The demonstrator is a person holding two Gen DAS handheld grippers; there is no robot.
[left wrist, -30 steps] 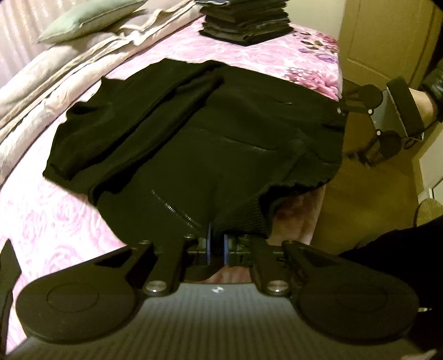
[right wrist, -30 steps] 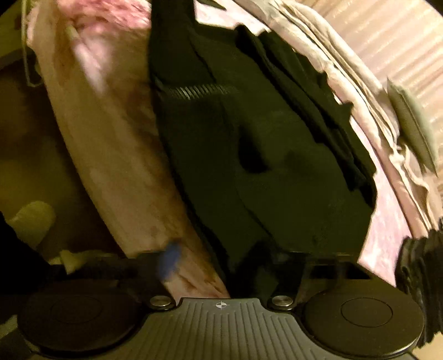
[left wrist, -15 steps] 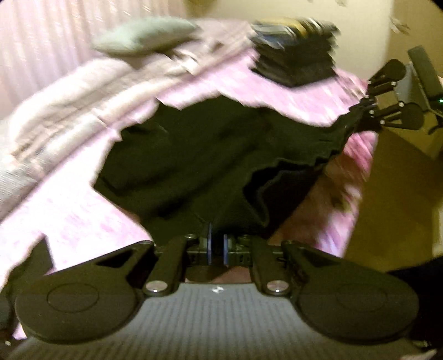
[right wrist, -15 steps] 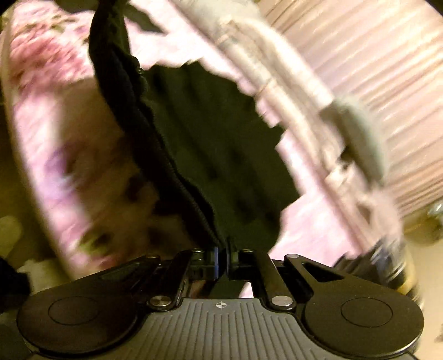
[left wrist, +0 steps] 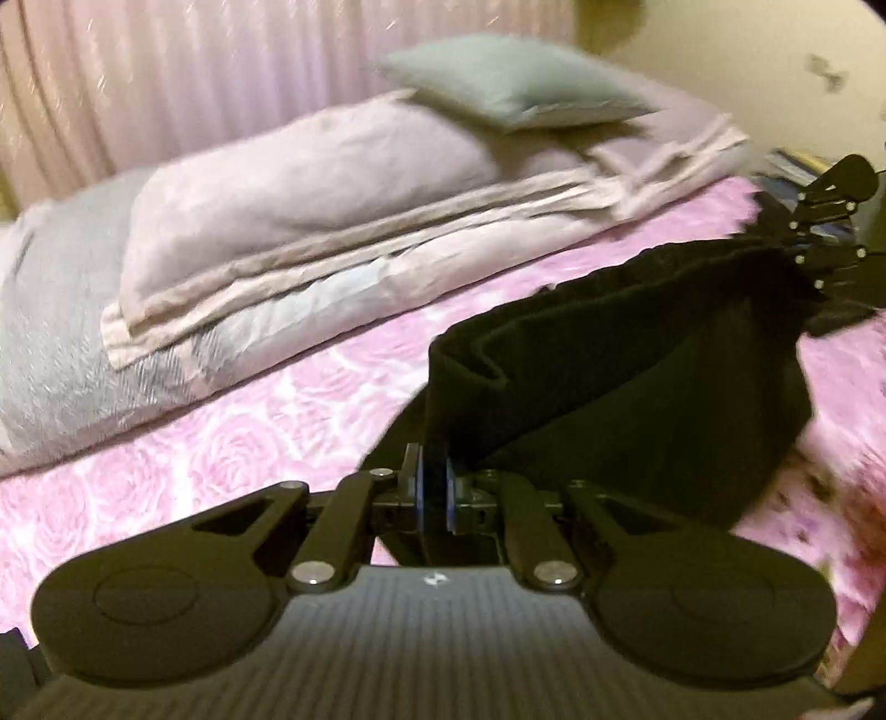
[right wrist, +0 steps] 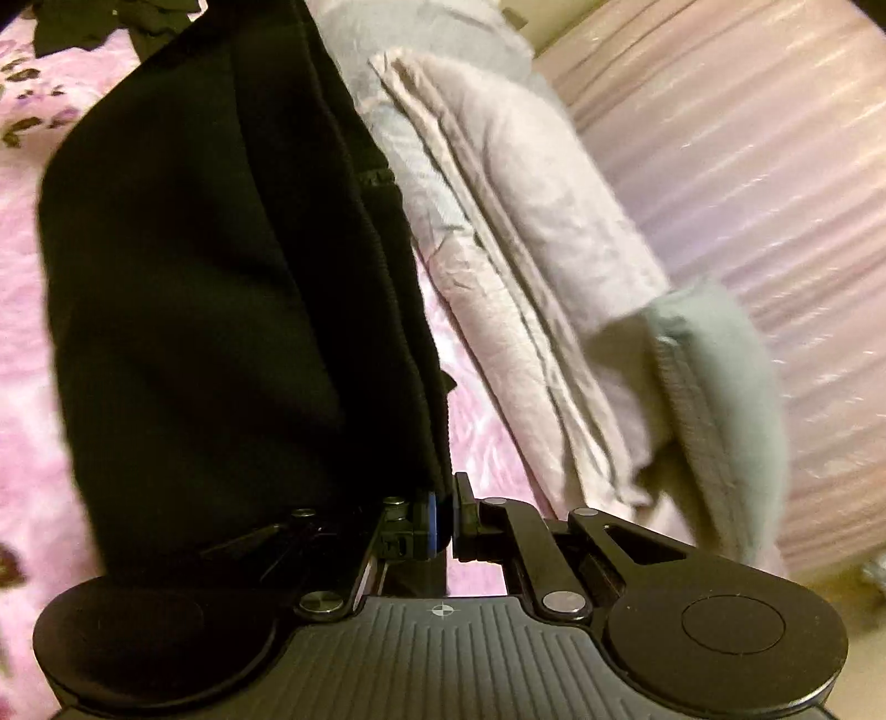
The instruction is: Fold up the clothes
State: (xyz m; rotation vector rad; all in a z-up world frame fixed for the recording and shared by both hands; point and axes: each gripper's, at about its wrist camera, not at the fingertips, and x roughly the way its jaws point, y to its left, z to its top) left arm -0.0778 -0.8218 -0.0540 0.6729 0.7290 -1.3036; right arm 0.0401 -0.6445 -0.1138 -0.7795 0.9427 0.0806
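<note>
On the left, the left gripper (left wrist: pixel 434 493) is clenched on one corner of the black garment (left wrist: pixel 637 387), its fingers (left wrist: pixel 416 487) pinching the cloth tight. The garment hangs raised above the pink floral bed (left wrist: pixel 277 421), stretched like a sling from this corner across to the right gripper (left wrist: pixel 819 243), seen at the far end of the cloth in the left wrist view. The right wrist view shows that gripper's own fingers (right wrist: pixel 429 523) clamped on the zipper edge of the same garment, which falls away over the bedspread.

Beyond the garment, folded bedding (left wrist: pixel 310 221) and a grey-green pillow (left wrist: pixel 509 88) lie along the curtain side of the bed.

By my reading, the fold is midway: the garment is gripped at two corners and lifted, but nothing is yet laid over or flattened. Laying this half down, squaring the edges and any further folds are left. A dark heap (right wrist: pixel 111 22) at the top left of the right wrist view may be more clothing; it is too blurred to tell.
</note>
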